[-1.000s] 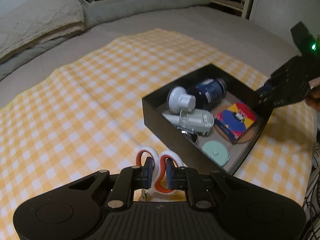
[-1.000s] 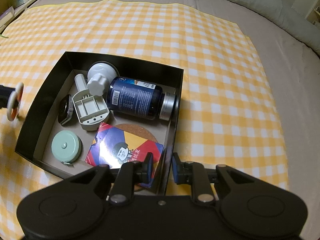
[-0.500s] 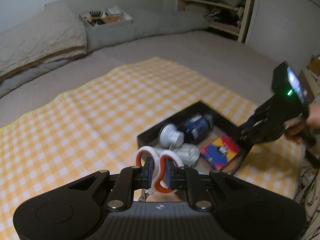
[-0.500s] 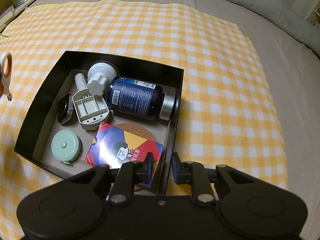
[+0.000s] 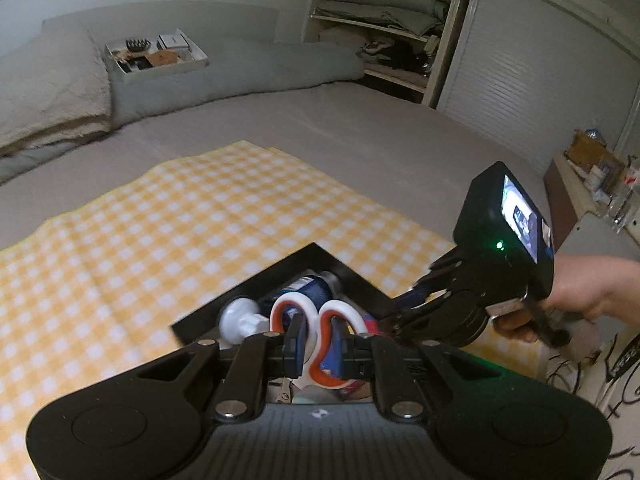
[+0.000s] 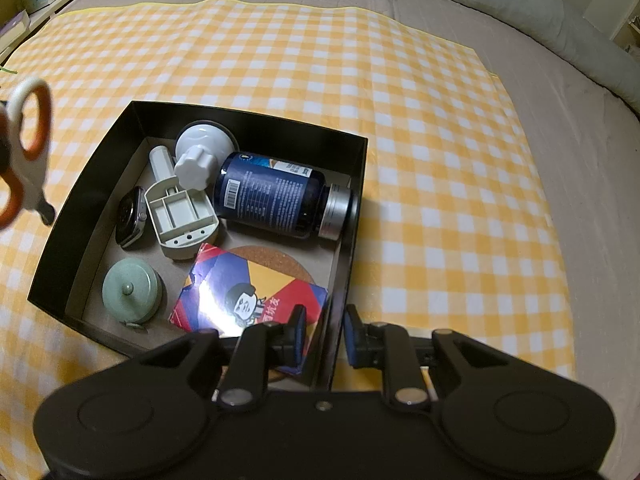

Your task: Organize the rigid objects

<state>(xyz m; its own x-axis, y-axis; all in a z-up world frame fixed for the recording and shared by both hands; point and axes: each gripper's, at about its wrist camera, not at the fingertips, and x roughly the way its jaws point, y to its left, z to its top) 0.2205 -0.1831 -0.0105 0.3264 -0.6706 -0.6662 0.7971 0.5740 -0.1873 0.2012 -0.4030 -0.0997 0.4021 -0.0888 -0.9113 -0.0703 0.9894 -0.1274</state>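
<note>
Black tool (image 5: 316,344), blue pads (image 5: 297,342), silver pivot screws.

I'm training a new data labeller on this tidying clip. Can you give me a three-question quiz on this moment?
1. True or false: the left gripper is shut on the scissors.
2. What does the right gripper clamp? A) the blue bottle B) a wall of the black box C) nothing
3. Fill in: the mint-green round tape measure lies inside the ____.

Key
1. True: its pads pinch the white and orange handles, and the scissors hang in the air beside the box.
2. B: one finger is inside the wall, one outside.
3. Black box, in a near corner beside the colourful card pack.
</note>
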